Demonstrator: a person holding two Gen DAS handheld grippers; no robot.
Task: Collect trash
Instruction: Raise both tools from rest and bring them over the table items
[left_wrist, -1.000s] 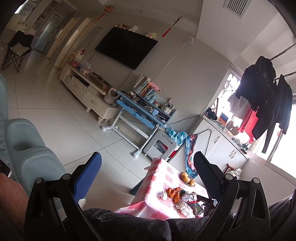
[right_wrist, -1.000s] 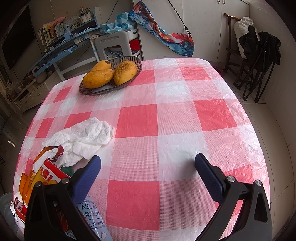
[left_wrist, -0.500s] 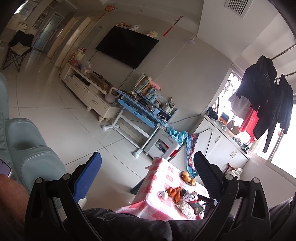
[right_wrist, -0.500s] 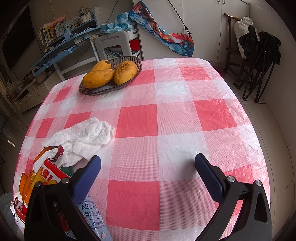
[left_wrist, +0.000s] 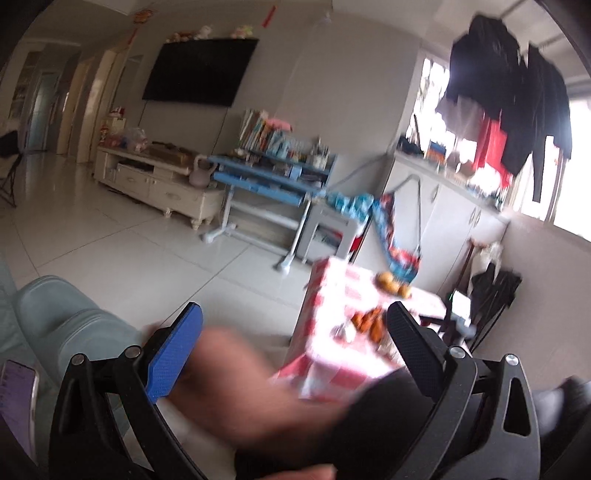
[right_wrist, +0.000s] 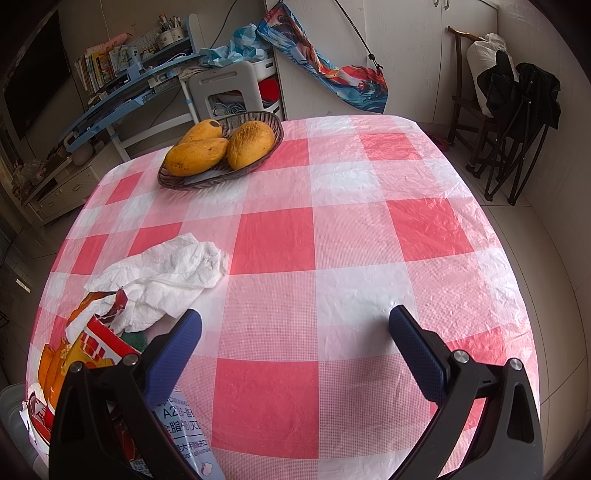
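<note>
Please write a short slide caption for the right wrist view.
Open right gripper above checked tablecloth; crumpled tissue and wrappers at left.

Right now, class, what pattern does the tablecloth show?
Red and white checks on the tablecloth, clearest in the right wrist view.

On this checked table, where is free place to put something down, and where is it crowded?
Free: the centre and whole right side of the table, from the fruit basket down to the open right tool. Crowded: the left near corner, with the tissue and torn wrappers.
</note>
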